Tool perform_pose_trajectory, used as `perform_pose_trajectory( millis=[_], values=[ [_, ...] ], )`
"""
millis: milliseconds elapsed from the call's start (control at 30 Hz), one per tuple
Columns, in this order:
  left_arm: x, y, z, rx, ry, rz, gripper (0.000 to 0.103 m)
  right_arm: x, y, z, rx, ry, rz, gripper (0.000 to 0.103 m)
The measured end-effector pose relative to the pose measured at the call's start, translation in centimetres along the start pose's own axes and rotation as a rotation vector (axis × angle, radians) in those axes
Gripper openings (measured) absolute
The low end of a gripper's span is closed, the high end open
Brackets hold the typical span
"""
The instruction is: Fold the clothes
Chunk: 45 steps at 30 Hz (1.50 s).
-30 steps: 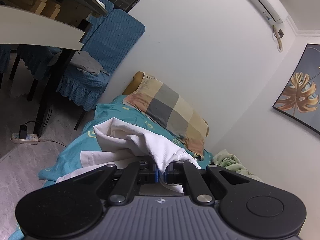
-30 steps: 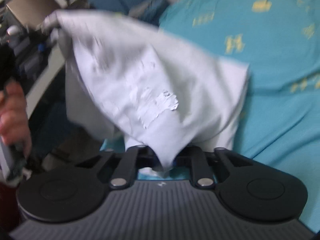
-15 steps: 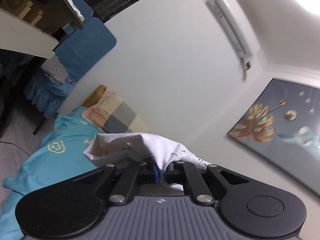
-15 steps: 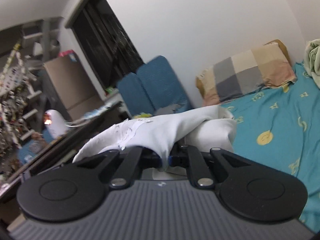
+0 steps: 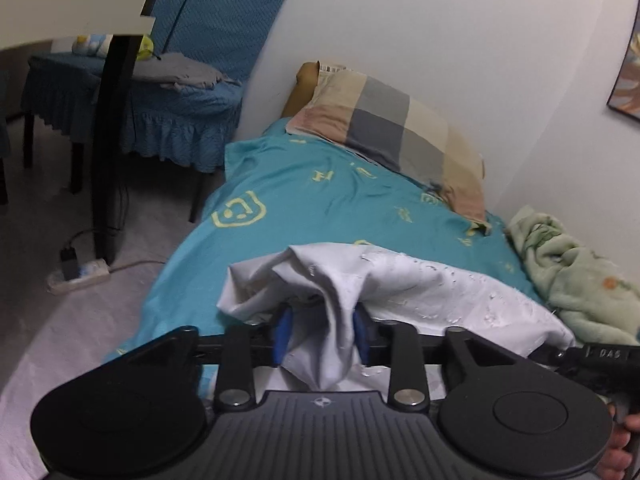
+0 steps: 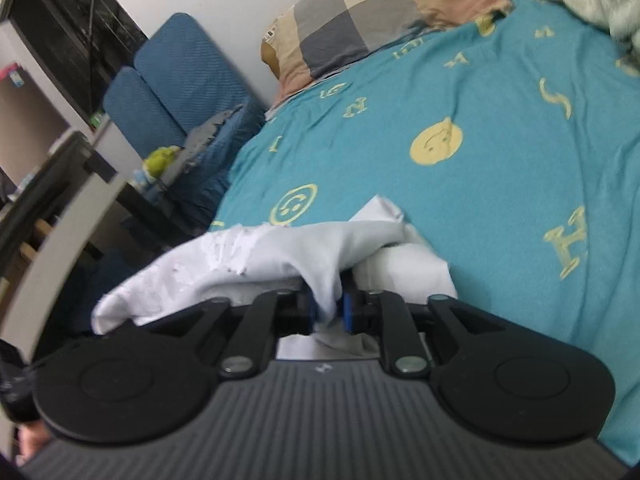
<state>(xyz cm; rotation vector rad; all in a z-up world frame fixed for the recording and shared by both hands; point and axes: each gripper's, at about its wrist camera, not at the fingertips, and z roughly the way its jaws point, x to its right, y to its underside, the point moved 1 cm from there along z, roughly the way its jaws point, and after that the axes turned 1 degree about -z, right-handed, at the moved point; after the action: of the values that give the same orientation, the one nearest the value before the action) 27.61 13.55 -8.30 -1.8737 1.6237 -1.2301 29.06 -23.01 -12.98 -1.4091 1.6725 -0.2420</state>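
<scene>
A bed with a teal sheet [image 5: 320, 200] fills the room, with a checked pillow [image 5: 396, 136] at the far end by the wall and a blue chair [image 5: 176, 92] off to the left. A white shirt [image 5: 400, 292] hangs bunched just above the near end of the bed. The left gripper [image 5: 320, 340] has its fingers apart with a fold of the shirt drooping between them, and the right gripper [image 6: 329, 312] is pinched tight on another fold.

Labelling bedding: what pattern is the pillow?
Checked, in grey, beige and pink squares; the pillow shows best in the left wrist view.
</scene>
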Motion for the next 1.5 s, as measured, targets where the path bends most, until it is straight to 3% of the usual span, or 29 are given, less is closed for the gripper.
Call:
perform_pose_trajectory(
  millis=[67, 200, 333, 433, 533, 667, 767, 833, 900, 933, 1033, 1167, 1500],
  values=[
    [0.6, -0.2, -0.7, 0.024, -0.019, 0.033, 0.056, -0.6, 0.0, -0.3, 0.004, 0.012, -0.034, 0.030],
    [3.3, -0.1, -4.4, 0.074, -0.018, 0.154, 0.063, -1.2, 0.0, -2.8, 0.020, 0.038, -0.082, 0.044],
    [6.7, 1.2, -9.3, 0.100, 0.017, 0.273, 0.070, -1.8, -0.3, -5.2, 0.042, 0.072, -0.100, 0.070],
    [8.7, 3.0, -10.9, 0.031, 0.063, 0.309, 0.070, -2.0, -0.3, -7.3, 0.044, 0.117, -0.101, 0.069],
    [10.5, 5.7, -10.2, -0.067, 0.056, 0.369, 0.069, -2.1, 0.6, -9.6, 0.020, 0.153, -0.094, 0.069],
    [12.5, 9.8, -6.9, -0.196, 0.012, 0.501, 0.062, -1.3, 3.2, -10.1, -0.153, 0.166, -0.076, 0.068],
    [12.3, 12.5, -4.2, -0.259, -0.023, 0.583, 0.059, 0.3, 5.0, -9.4, -0.242, 0.142, 0.029, 0.057],
    [11.9, 14.1, -2.9, -0.274, -0.073, 0.645, 0.058, 0.6, 5.3, -8.9, -0.245, 0.150, 0.058, 0.053],
    [11.8, 15.0, -2.1, -0.233, -0.086, 0.705, 0.057, 0.3, 5.3, -8.7, -0.229, 0.133, 0.051, 0.053],
    [11.9, 15.1, -1.9, -0.219, -0.082, 0.717, 0.052, 0.1, 5.3, -8.6, -0.219, 0.112, 0.045, 0.053],
    [11.7, 14.4, -1.8, -0.211, -0.092, 0.683, 0.006, -0.8, 5.3, -8.1, -0.215, 0.037, 0.006, 0.053],
    [11.2, 12.3, -4.2, -0.142, -0.041, 0.584, 0.004, -2.4, 5.1, -8.0, -0.197, -0.042, -0.058, 0.054],
    [9.8, 4.9, -15.2, 0.210, 0.254, 0.261, 0.003, -8.2, 5.3, -10.7, -0.082, -0.246, -0.290, 0.059]
  ],
)
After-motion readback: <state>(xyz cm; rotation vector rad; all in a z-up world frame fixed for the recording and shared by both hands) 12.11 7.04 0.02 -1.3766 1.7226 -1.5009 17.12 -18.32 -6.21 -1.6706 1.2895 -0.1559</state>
